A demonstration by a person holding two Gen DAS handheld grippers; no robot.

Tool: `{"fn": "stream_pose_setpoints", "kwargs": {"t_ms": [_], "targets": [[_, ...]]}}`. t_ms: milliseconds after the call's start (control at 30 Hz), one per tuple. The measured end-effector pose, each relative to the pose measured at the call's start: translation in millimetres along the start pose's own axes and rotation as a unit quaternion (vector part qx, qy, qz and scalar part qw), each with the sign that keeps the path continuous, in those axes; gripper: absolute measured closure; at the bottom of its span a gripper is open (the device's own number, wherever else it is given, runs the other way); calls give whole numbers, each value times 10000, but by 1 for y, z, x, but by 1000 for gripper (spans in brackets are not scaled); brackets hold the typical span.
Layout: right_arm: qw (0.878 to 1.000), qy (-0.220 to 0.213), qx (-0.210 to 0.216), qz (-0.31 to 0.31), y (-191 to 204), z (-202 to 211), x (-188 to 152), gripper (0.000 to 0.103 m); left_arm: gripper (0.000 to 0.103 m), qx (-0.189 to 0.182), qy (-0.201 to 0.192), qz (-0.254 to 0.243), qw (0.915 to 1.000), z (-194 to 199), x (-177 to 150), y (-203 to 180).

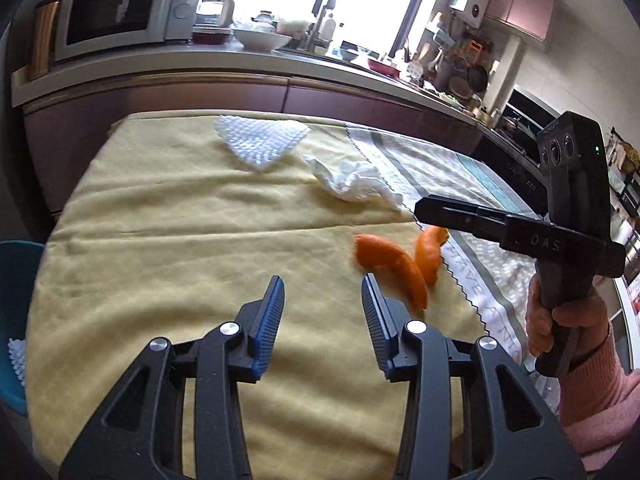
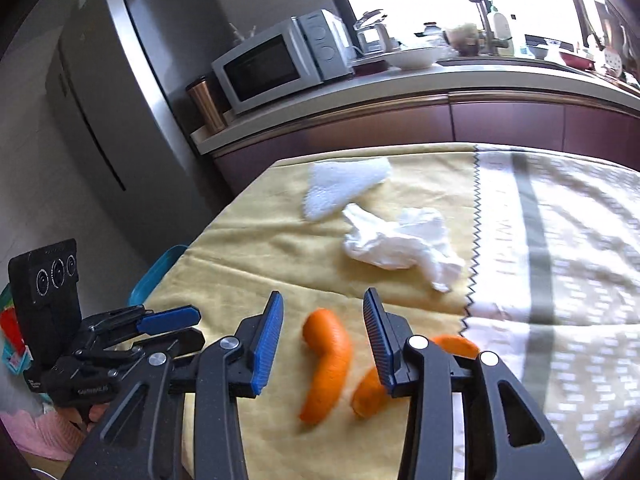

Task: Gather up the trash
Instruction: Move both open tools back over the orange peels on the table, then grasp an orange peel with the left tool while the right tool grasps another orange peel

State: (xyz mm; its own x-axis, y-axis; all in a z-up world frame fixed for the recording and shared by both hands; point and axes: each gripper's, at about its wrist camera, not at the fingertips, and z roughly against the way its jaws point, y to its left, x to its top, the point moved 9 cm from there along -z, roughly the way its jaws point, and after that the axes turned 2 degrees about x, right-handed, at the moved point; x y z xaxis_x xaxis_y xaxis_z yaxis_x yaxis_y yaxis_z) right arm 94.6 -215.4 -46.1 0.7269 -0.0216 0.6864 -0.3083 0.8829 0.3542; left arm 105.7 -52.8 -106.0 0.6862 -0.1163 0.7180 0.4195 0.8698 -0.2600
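Two curved orange peels (image 1: pixel 394 268) (image 1: pixel 430 254) lie on the yellow cloth near the seam with the patterned cloth. In the right wrist view the longer peel (image 2: pixel 328 360) shows between my right gripper's fingers but lies on the table beneath them, and the other peel (image 2: pixel 370 394) is partly hidden behind the right finger. A crumpled white tissue (image 1: pixel 352 178) (image 2: pixel 400 240) and a white foam net (image 1: pixel 260 142) (image 2: pixel 344 184) lie farther back. My left gripper (image 1: pixel 323 296) (image 2: pixel 188 328) is open and empty, left of the peels. My right gripper (image 2: pixel 324 312) (image 1: pixel 424 210) is open and empty above them.
A teal bin (image 1: pixel 16 264) (image 2: pixel 160 276) with white scraps stands at the table's left edge. The yellow cloth (image 1: pixel 180 240) covers the left part and a grey-patterned cloth (image 2: pixel 560 260) the right. Behind are a counter with a microwave (image 2: pixel 276 68) and a fridge (image 2: pixel 132 80). A hand in a pink sleeve (image 1: pixel 560 320) holds the right gripper.
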Motion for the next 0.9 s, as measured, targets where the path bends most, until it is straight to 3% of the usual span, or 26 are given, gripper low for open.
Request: {"fn": "stream_pose_setpoints", "kwargs": {"t_ms": [267,567,900], "targets": [[9978,-103,-494,-434,-64,19,-11,57,61,-384,479,-259,9978,-43,-8,-54],[9965,36,-330,-764,-79,15,-30,52,63,-372,778,-244,9960,-65,-5,-67],[9964,159,-167,-813,-75,4,-31,49,85,-386,831,-183,9956,-69,-4,-62]]}}
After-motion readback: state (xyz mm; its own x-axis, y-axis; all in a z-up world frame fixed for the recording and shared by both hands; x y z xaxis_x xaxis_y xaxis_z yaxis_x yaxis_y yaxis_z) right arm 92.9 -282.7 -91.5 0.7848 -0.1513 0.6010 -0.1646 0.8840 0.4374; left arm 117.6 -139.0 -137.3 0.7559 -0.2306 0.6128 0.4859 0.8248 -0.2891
